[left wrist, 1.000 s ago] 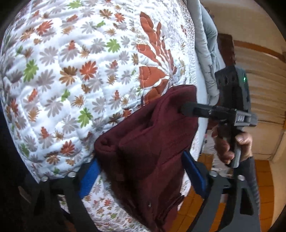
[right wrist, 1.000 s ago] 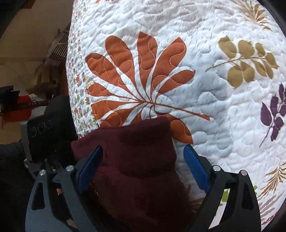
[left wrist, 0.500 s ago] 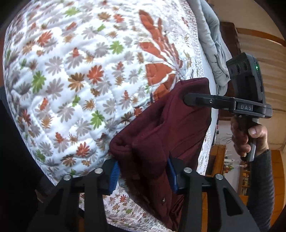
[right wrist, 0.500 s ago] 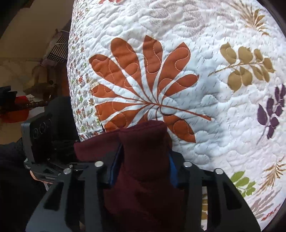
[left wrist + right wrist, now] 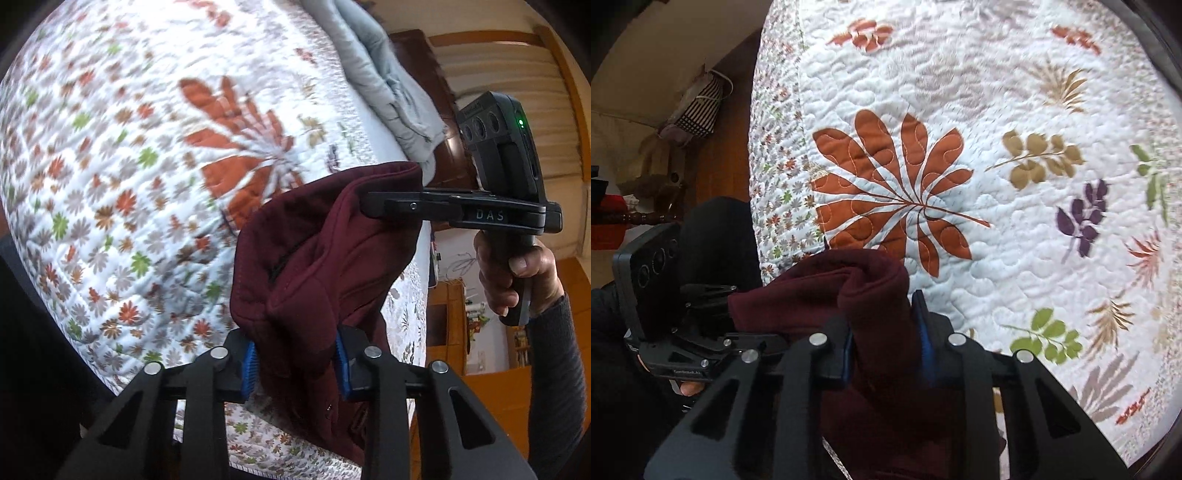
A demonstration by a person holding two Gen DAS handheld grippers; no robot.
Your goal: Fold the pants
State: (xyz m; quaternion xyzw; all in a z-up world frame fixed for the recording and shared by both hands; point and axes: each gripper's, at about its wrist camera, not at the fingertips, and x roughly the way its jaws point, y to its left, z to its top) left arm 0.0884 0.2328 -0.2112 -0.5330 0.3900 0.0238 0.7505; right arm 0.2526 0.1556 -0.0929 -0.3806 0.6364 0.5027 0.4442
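Note:
The maroon pants (image 5: 314,258) hang bunched between both grippers, lifted above the near edge of the bed. My left gripper (image 5: 295,356) is shut on one fold of the cloth. My right gripper (image 5: 886,345) is shut on another fold of the pants (image 5: 875,295). In the left wrist view the right gripper (image 5: 369,205) shows side-on, clamped on the pants' upper edge. In the right wrist view the left gripper (image 5: 768,341) shows at the lower left, also on the cloth. The rest of the pants hangs down below the grippers.
The bed is covered by a white quilt (image 5: 1015,221) with leaf and flower prints, also seen in the left wrist view (image 5: 129,166). A grey blanket (image 5: 388,85) lies at its far end by a dark headboard. Wooden floor and shelves (image 5: 461,314) are to the right.
Both grippers went from open around the cloth to shut on it, then lifted the pants up off the quilt edge, drawing back from the bed.

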